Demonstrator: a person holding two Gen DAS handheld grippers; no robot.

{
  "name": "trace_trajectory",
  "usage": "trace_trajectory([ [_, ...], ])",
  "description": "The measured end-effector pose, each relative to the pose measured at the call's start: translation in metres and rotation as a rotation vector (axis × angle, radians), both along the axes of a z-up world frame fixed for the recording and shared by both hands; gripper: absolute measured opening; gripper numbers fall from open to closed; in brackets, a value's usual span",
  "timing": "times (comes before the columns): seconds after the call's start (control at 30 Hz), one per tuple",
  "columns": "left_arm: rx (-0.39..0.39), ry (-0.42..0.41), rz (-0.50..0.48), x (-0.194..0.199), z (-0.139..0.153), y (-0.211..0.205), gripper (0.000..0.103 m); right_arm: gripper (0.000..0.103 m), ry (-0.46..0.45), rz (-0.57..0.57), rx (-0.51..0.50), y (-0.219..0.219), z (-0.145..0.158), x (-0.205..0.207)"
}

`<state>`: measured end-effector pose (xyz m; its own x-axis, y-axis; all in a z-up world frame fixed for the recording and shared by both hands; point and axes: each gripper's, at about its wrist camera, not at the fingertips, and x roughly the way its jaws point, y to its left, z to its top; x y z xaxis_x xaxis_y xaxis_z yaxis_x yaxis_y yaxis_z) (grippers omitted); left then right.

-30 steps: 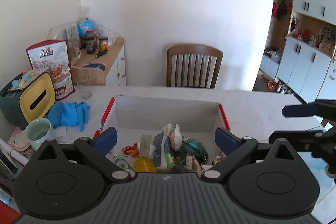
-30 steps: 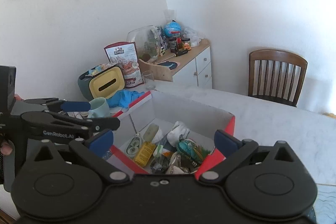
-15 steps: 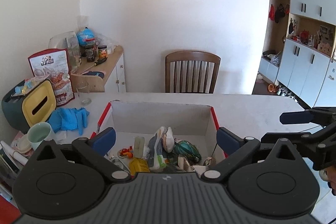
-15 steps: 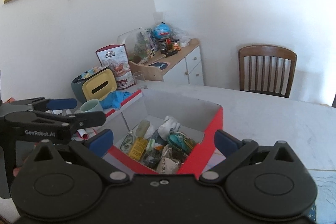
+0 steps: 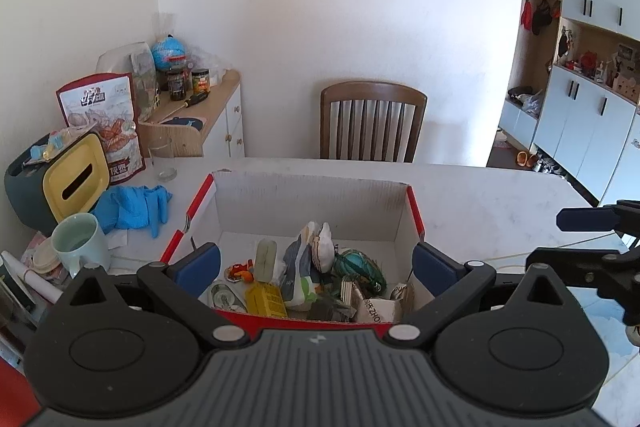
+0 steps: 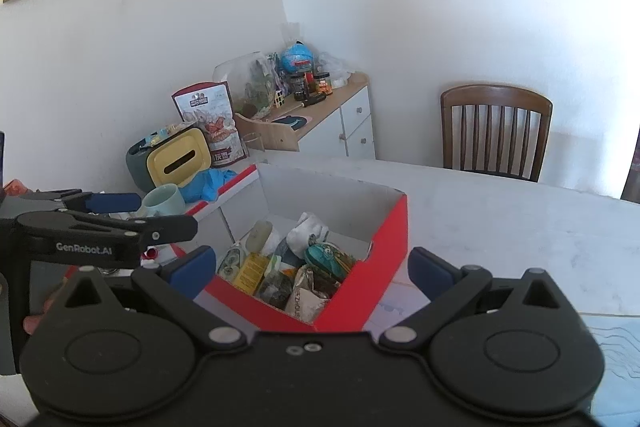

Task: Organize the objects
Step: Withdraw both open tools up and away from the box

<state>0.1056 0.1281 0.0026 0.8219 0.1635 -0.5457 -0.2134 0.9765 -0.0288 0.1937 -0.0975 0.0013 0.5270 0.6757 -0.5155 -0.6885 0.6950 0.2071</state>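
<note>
A red cardboard box (image 5: 416, 211) with a white inside stands on the white table (image 5: 480, 203). It holds several jumbled things: a yellow packet (image 5: 266, 301), a teal netted ball (image 5: 358, 267), a white cloth bundle (image 5: 322, 247), a pale bottle (image 5: 266, 255). My left gripper (image 5: 316, 265) is open and empty, just in front of the box. My right gripper (image 6: 310, 267) is open and empty, in front of the box (image 6: 384, 259) and to its right. Each gripper shows at the edge of the other's view.
Left of the box lie blue gloves (image 5: 132, 207), a pale green mug (image 5: 80, 243), a yellow-fronted tissue holder (image 5: 72, 183), a snack bag (image 5: 104, 119) and a glass (image 5: 162, 163). A wooden chair (image 5: 372, 123) stands behind the table. A sideboard (image 5: 200, 119) holds jars and a globe.
Both grippers have drawn back and risen a little from the box, so its red front wall now shows. Both stay open and empty.
</note>
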Motion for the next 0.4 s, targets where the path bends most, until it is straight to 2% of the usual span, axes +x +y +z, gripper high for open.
trace_trajectory([
  [0.4,0.002,0.017,0.0,0.005,-0.004,-0.003,0.103,0.102,-0.008,-0.025,-0.011,-0.011,-0.001,-0.001],
])
